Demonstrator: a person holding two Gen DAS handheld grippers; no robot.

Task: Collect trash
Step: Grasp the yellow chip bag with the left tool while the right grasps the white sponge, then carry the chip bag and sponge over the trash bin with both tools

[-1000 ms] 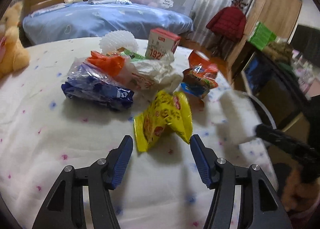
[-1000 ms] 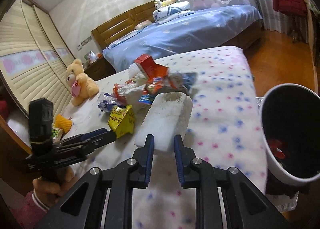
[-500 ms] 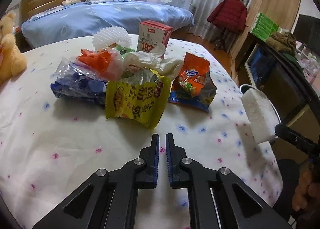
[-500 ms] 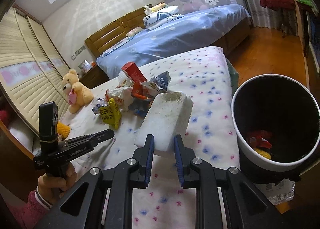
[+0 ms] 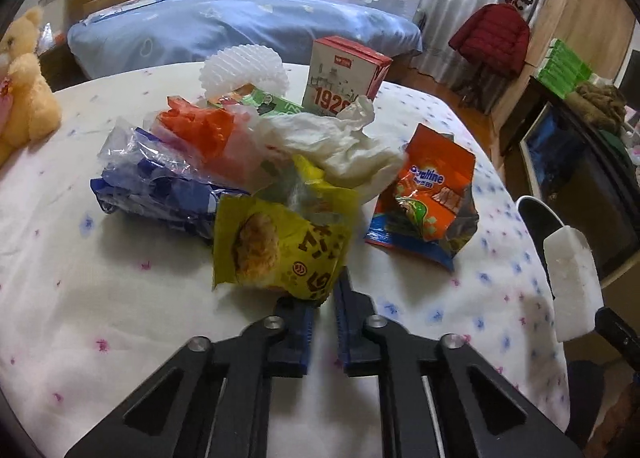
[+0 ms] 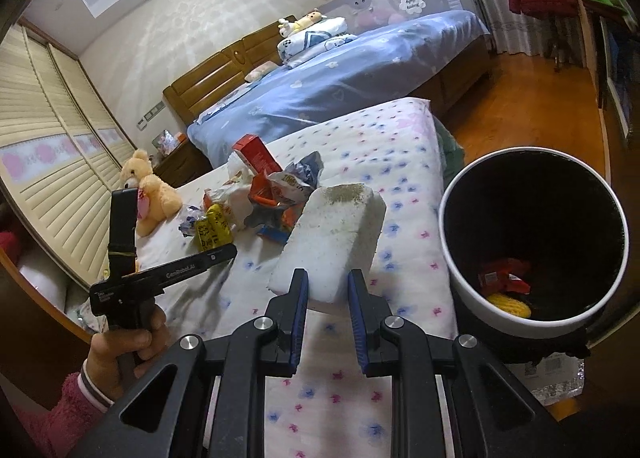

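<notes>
While the left gripper (image 5: 325,298) is clenched on the lower edge of the yellow snack wrapper (image 5: 280,246), the wrapper stands directly ahead of its fingertips, in front of the remaining litter pile (image 5: 248,137) on the floral tablecloth (image 5: 100,298). The right gripper (image 6: 328,286) grasps the white foam block (image 6: 332,242), which extends forward and upward from its fingers. The white trash bin (image 6: 532,238) stands just right of that gripper, holding red and yellow wrappers.
</notes>
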